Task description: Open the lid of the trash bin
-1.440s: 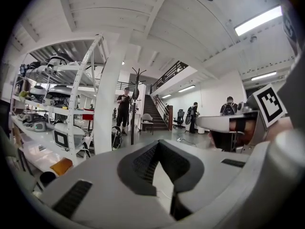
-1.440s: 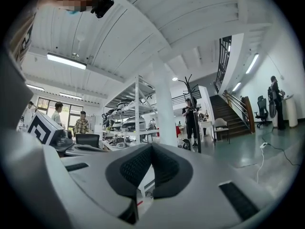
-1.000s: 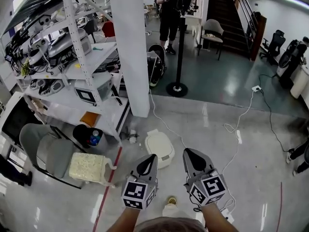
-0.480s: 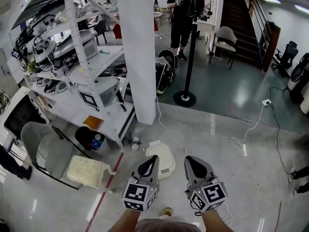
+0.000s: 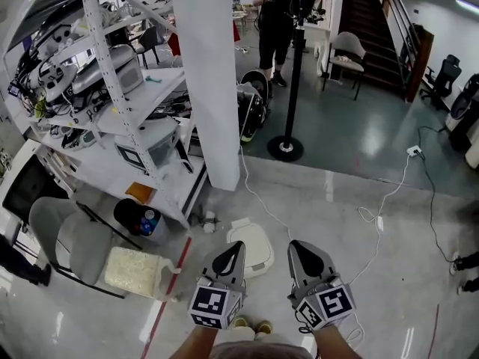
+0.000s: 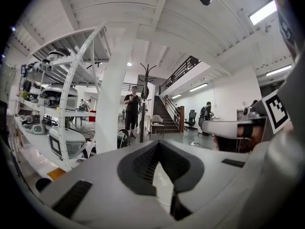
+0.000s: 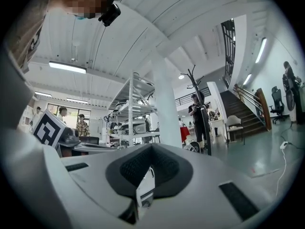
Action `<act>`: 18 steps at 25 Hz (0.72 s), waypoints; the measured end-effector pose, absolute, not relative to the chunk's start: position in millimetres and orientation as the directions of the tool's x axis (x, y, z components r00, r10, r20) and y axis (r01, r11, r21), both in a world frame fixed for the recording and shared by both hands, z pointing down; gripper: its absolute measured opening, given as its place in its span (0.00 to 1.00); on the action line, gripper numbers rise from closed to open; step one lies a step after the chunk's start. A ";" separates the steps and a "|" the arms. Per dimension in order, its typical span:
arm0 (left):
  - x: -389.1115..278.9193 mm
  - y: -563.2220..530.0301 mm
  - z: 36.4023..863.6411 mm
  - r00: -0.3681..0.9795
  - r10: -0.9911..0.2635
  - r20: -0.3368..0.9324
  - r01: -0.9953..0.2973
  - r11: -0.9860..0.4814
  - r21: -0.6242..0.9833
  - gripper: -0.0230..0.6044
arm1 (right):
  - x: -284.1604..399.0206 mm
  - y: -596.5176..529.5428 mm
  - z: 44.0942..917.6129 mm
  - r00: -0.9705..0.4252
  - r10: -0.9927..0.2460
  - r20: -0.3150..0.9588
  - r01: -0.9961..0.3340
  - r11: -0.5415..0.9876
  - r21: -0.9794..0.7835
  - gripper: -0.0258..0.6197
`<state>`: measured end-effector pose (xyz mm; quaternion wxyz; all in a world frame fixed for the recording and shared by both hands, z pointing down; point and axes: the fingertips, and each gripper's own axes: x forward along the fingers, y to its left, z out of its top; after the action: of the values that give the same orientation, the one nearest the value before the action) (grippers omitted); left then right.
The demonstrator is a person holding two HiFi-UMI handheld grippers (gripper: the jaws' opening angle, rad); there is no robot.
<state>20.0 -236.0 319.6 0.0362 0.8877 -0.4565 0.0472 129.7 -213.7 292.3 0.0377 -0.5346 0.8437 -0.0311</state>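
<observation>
We find the task not yet started. The trash bin [image 5: 251, 245], a low white unit, stands on the floor [image 5: 337, 200] with its lid flat and fully down; no gap shows at the rim. The left gripper [image 5: 231, 254] is closed, jaws drawn together at the tips with nothing between them. In the head view its tip overlaps the near left edge of the trash bin, but we cannot confirm contact there. The right gripper [image 5: 302, 254] is likewise closed and empty, held to the right of the trash bin and clear of it. Both gripper views look level across the room beyond the trash bin and do not show it, so we judge neither gripper is yet aimed at the lid. Outstanding: bring a gripper down to the trash bin, engage the lid edge and raise it. All of the opening remains to be done.
</observation>
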 end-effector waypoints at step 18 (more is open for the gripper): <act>6.5 -284.3 382.9 0.579 -0.800 0.156 -0.815 -0.576 0.071 0.01 | 106.7 -256.7 355.7 -0.459 -0.888 0.029 -0.888 0.457 -0.052 0.06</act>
<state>6.5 -284.3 382.9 0.0676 0.8860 -0.4557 0.0533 106.7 -256.7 355.7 0.0011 -0.5202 0.8535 -0.0299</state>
